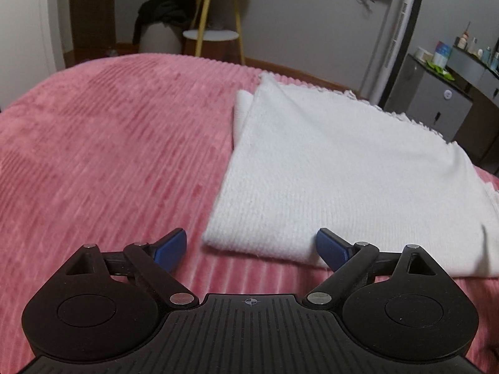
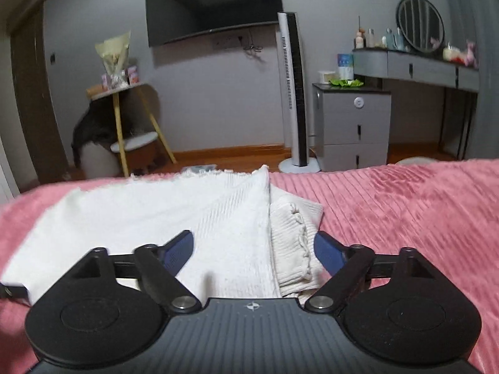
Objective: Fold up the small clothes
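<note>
We hold both claws spread, empty. White knit garment (image 1: 349,171) lies ahead-right of left claw (image 1: 251,249), long axis running away; right claw (image 2: 252,251) directly over near hem, nearer.

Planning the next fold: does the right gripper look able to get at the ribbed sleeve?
Probably yes: the right gripper is open, the ribbed sleeve lies exposed between its fingers, nothing covering it.

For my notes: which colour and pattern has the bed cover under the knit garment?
Pink ribbed plush bed cover, clearest in the left wrist view.
</note>
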The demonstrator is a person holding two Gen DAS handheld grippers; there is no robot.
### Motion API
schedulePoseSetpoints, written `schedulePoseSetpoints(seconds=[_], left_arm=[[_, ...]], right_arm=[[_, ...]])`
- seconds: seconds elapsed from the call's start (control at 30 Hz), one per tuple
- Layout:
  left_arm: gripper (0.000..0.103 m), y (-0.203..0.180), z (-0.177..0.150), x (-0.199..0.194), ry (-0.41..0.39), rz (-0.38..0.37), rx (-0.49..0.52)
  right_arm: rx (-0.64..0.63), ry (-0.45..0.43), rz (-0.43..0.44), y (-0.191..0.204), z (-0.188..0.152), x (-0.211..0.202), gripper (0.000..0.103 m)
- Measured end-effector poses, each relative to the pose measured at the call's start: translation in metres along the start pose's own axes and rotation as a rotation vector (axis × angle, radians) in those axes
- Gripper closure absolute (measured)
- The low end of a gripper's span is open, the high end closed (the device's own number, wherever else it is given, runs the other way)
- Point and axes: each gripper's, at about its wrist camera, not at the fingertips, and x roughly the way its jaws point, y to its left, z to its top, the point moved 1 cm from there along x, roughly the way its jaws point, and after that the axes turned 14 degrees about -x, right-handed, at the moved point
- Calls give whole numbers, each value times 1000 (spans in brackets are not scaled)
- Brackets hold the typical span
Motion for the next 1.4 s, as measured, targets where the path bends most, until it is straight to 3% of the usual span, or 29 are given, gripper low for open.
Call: schedulePoseSetpoints(seconds=[0.13,0.27,0.4,0.53,0.7,0.87,0.9,1.0,1.1,1.27,1.4], left_arm=[[9,0,11,1,-10,-2,-30],[9,5,23,4,-20,-52,-73],[9,19,33,15,14,-148,-178],[11,30,41,34,69,-189,-259],[12,39,49,55,157,-321,-378],[11,45,58,75,194,-358,-440],[18,45,59,76,198,-369,-454],[70,41,66,80,230,-334,-427],[78,40,72,79,257,-323,-446],[81,7,85,53,202,-342,-340],[81,-52,91,27,171,-374,-186]], right_arm=[[-16,-20,60,11,-7,6,30],[-66,-24,73,25,-13,8,63],[-63,-4,120,27,-17,11,74],[-64,-10,112,28,-17,11,79],[-64,0,122,29,-18,14,79],[-62,-11,131,30,-18,14,79],[-61,-14,135,30,-18,13,79],[-60,-22,145,32,-18,12,79],[-55,-26,149,31,-17,11,79],[-16,-35,138,20,-15,8,79],[24,-40,127,11,-15,7,79]])
